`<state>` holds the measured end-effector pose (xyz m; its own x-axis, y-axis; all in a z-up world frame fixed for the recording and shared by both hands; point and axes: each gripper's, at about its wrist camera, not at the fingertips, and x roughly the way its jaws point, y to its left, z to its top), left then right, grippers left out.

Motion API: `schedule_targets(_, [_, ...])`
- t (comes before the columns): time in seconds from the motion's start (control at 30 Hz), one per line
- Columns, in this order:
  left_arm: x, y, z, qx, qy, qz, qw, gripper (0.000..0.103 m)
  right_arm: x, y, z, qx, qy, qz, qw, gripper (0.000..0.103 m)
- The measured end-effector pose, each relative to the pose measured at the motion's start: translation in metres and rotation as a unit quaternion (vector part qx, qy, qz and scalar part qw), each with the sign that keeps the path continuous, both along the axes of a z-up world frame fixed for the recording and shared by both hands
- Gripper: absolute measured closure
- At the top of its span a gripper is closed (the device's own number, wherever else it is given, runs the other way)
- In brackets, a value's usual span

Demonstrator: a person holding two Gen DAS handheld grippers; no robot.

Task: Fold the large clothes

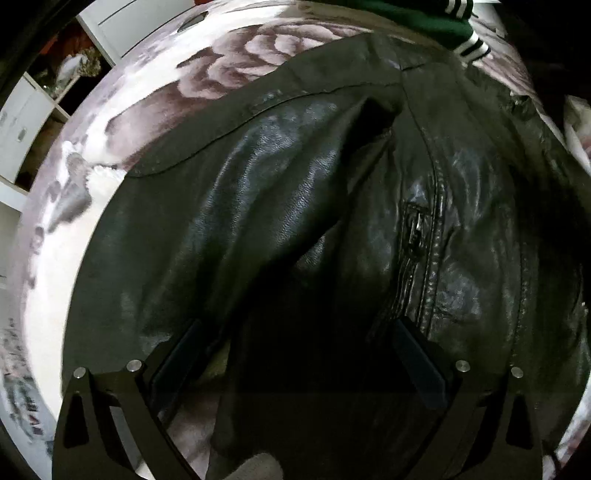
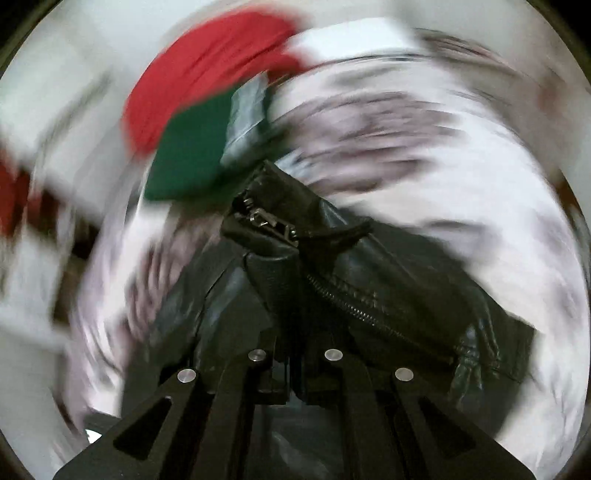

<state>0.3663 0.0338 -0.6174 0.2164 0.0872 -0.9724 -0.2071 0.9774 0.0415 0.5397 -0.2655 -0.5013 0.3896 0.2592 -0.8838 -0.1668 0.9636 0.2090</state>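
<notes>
Leather fills the space between your left gripper's [image 1: 295,354] jaws, which stand wide apart with a raised fold of the black leather jacket [image 1: 295,221] between them; the pads do not look to be pressing on it. Your right gripper [image 2: 295,369] is clamped fully together on the jacket's zip edge [image 2: 354,306], with the slider [image 2: 264,218] just ahead of the fingers.

The jacket lies spread on a floral bedspread [image 1: 110,122]. Judge it heavy, thick and fairly stiff: it will hold ridges rather than drape, and its glossy face may slip in a shallow pinch. Take hold at seams, hems or the zip placket, where the layers are doubled.

Beyond the jacket's far edge, a green garment with striped ribbing [image 1: 424,18] lies just beside or touching it, and red fabric [image 2: 207,74] sits past that. Both could catch in a wide fold. White cabinets [image 1: 22,125] stand well apart.
</notes>
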Motion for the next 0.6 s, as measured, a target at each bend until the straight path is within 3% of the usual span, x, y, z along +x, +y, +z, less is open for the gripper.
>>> schedule_targets(0.1, [0.0, 0.016, -0.002, -0.019, -0.013, 0.007, 0.9997, 0.0, 0.007, 0.103, -0.057, -0.043, 0.023, 0.112, 0.992, 0.1])
schedule_targets(0.2, [0.005, 0.036, -0.006, -0.029, -0.016, 0.018, 0.9993, 0.0, -0.003, 0.163, -0.085, -0.048, 0.033, 0.186, 0.981, 0.1])
schedule_targets(0.27, [0.008, 0.049, -0.007, -0.035, -0.016, 0.026, 0.9989, 0.0, -0.013, 0.187, -0.104, -0.059, 0.067, 0.219, 0.972, 0.1])
schedule_targets(0.33, [0.01, 0.062, -0.005, -0.041, -0.015, 0.032, 0.9985, 0.0, -0.012, 0.187, -0.109, -0.051, 0.078, 0.208, 0.974, 0.099])
schedule_targets(0.4, [0.009, 0.075, 0.005, -0.044, -0.017, 0.045, 0.9979, 0.0, -0.008, 0.169, -0.107, 0.003, 0.128, 0.18, 0.975, 0.091])
schedule_targets(0.47, [-0.001, 0.093, 0.02, -0.053, -0.024, 0.062, 0.9964, 0.0, -0.008, 0.141, -0.094, 0.047, 0.162, 0.141, 0.976, 0.054])
schedule_targets(0.6, [-0.061, 0.144, 0.042, -0.09, -0.019, 0.133, 0.9869, 0.0, -0.03, 0.089, -0.053, 0.067, 0.16, 0.087, 0.981, 0.05])
